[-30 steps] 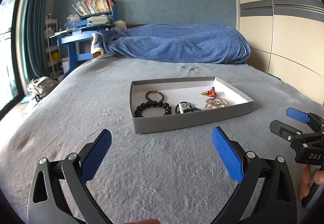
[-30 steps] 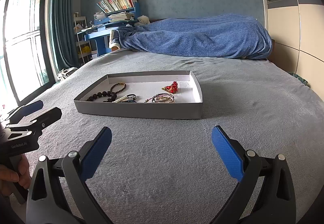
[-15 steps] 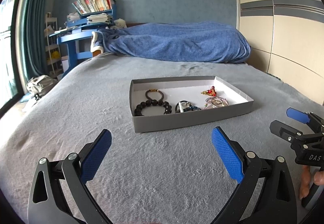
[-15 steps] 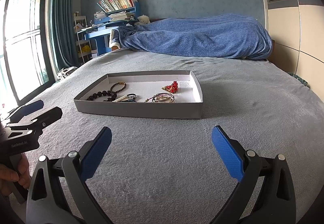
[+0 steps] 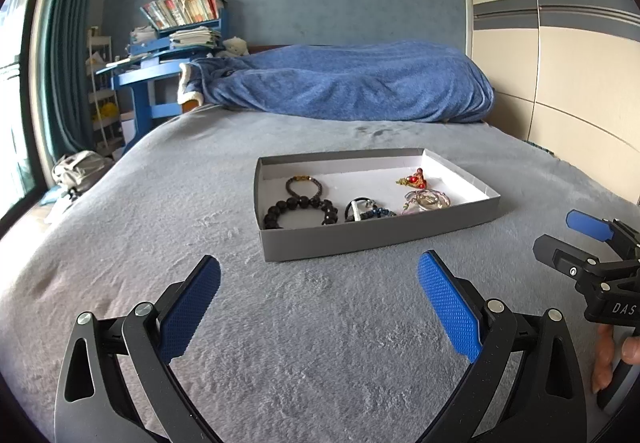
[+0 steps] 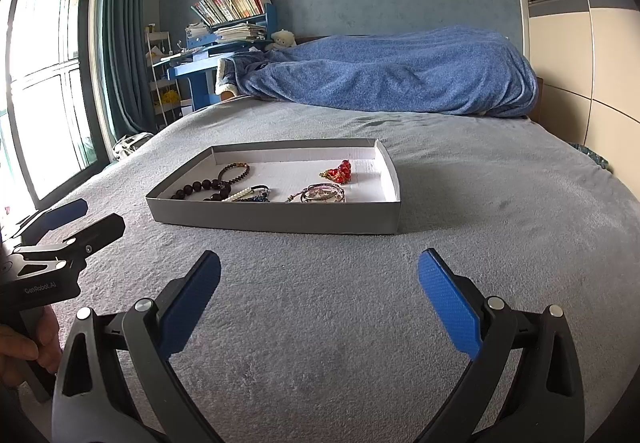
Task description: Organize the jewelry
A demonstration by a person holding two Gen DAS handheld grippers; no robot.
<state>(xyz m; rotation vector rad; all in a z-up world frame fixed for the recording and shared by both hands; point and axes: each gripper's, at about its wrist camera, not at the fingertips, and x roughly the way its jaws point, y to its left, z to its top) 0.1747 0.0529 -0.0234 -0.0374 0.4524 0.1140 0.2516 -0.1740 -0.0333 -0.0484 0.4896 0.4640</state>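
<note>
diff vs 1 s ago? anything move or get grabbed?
Nothing visibly changed. The left gripper and right gripper both hang open above the grey bedspread, short of the tray, holding nothing. The black bead bracelet, the red charm and the other jewelry lie in the tray as before.

tray [image 5: 376,239]: grey outside, white inside
bead bracelet [image 5: 298,207]: black
charm [image 5: 416,179]: red and gold
bedspread [image 5: 312,343]: plain grey
blanket [image 5: 352,83]: blue
left tool [image 5: 319,307] pads [image 5: 450,309]: blue, fine dotted texture
curtain [image 6: 122,31]: teal
</note>
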